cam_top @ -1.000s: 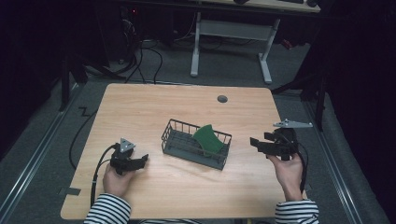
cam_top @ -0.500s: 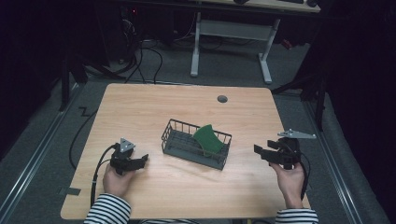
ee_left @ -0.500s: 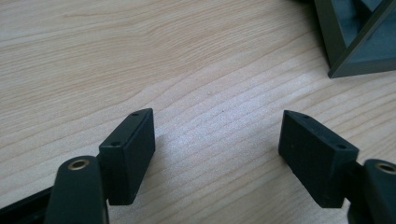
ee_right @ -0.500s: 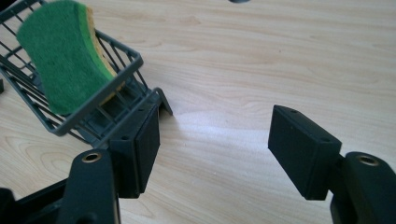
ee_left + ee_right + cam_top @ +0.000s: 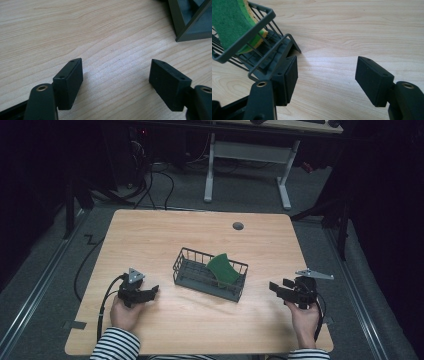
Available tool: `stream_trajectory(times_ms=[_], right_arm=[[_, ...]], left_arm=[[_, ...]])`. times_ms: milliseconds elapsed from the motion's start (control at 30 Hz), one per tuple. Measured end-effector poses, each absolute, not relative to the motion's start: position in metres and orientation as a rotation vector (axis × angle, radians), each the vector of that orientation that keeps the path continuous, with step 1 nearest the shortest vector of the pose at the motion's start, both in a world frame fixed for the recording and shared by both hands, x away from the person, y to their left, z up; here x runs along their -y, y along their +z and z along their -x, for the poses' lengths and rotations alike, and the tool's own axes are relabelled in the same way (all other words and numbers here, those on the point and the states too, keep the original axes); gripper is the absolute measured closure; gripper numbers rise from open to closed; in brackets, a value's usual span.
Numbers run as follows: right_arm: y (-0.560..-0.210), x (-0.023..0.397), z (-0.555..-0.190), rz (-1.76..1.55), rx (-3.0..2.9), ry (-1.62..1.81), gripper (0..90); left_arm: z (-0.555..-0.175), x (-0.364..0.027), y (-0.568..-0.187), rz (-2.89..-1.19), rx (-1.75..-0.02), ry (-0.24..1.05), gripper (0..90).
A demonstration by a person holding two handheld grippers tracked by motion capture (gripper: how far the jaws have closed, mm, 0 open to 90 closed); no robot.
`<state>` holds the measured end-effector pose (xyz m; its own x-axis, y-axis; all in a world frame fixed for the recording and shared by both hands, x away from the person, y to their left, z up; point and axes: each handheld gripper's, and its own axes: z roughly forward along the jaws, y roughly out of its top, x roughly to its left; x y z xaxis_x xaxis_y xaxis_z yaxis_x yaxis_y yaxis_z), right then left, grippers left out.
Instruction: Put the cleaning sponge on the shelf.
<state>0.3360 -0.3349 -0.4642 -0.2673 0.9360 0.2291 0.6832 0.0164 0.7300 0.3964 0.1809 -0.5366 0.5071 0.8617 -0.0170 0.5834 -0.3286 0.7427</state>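
A dark grey wire basket (image 5: 186,271) stands in the middle of the wooden table (image 5: 150,235), and a green scouring sponge (image 5: 223,269) with a yellow back leans inside it at its right end. My left gripper (image 5: 152,291) rests low on the table left of the basket, jaws wide apart over bare wood (image 5: 115,75). My right gripper (image 5: 278,287) sits right of the basket, open and empty (image 5: 327,77). In the right gripper view the basket (image 5: 249,37) and sponge (image 5: 229,20) lie just beyond the left jaw.
A round grey cable hole (image 5: 238,226) marks the table's far side. A corner of the basket (image 5: 190,25) reaches into the left gripper view at top right. Black cables (image 5: 102,307) trail off the table's left edge. A white desk frame (image 5: 250,155) stands on the floor beyond.
My right gripper has drawn back toward the person and sunk lower on the right side of the table. The left gripper, basket and sponge have stayed put.
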Motion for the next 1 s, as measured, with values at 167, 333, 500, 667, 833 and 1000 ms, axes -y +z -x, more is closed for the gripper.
stream_trajectory(times_ms=[167,333,500,667,833,1000], right_arm=[[-0.478,0.334,-0.337,-1.688,-1.969,1.122,35.3],[-0.493,0.331,-0.336,-1.704,-1.967,1.099,35.4],[-0.502,0.324,-0.334,-1.673,-1.962,1.009,35.4],[-0.512,0.315,-0.332,-1.625,-1.971,0.942,35.4],[-0.520,0.310,-0.331,-1.594,-1.981,0.926,35.2],[-0.527,0.307,-0.332,-1.595,-1.989,0.910,34.5]], left_arm=[[-0.396,-0.181,-0.537,-2.043,-1.179,0.503,27.8],[-0.396,-0.181,-0.537,-2.045,-1.180,0.504,27.8],[-0.396,-0.181,-0.537,-2.043,-1.179,0.504,27.8],[-0.396,-0.181,-0.537,-2.043,-1.179,0.504,27.8],[-0.396,-0.181,-0.537,-2.043,-1.179,0.504,27.8],[-0.396,-0.181,-0.537,-2.043,-1.179,0.504,27.8]])
